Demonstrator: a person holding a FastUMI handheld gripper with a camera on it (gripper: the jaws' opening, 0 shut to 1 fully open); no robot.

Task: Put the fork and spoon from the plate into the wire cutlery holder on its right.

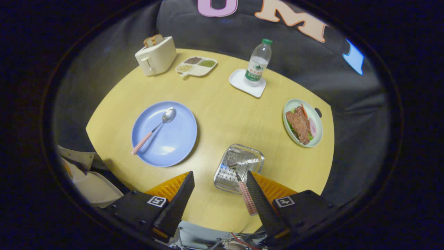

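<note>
The tool (pixel 219 182) is spread wide above the yellow round worktop (pixel 225 114), holding nothing. One red-checked-handled spoon (pixel 154 130) lies on the one blue round plate (pixel 164 133). One matching fork (pixel 245 191) stands in the one square wire cutlery holder (pixel 238 168), its handle beside the right finger.

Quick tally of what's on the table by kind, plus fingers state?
Cutlery: 2, spoon on blue plate, fork in wire holder
Plates and trays: 4, blue plate, food plate, divided tray, coaster
Holder: 1
Toaster: 1
Bottle: 1
Total: 9
Gripper fingers open.
</note>
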